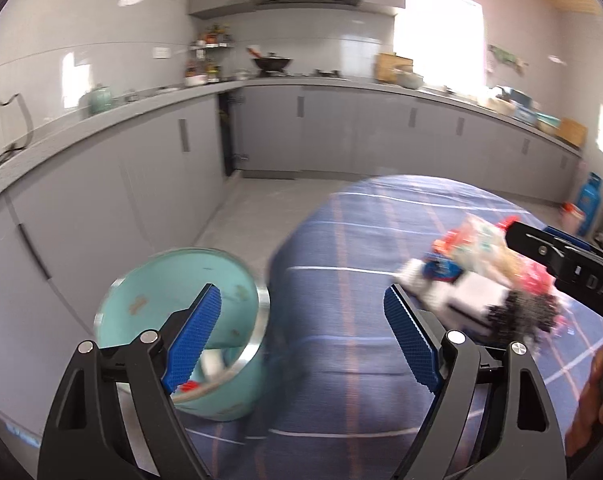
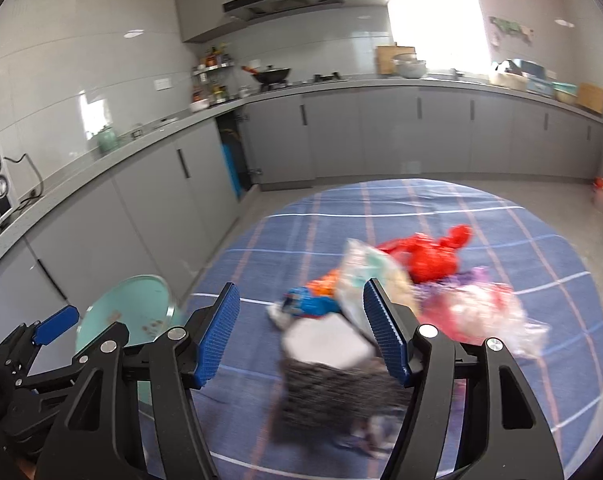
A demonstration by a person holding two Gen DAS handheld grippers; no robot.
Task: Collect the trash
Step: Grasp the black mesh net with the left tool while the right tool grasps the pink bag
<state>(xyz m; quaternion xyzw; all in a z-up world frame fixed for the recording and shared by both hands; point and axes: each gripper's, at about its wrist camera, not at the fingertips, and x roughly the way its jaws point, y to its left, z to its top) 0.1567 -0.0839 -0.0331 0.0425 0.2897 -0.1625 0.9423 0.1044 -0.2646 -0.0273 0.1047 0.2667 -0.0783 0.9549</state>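
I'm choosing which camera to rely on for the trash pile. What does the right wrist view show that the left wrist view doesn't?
Only the right wrist view shows the crumpled red plastic bag at the far side of the pile, and the left gripper from the side. Only the left wrist view shows inside the round teal trash bin, where some scraps already lie, and the right gripper's black body entering from its right edge. Both share the blue plaid tablecloth, the blurred wrapper pile, the dark speckled packet and grey kitchen cabinets. Both grippers are open, holding nothing.
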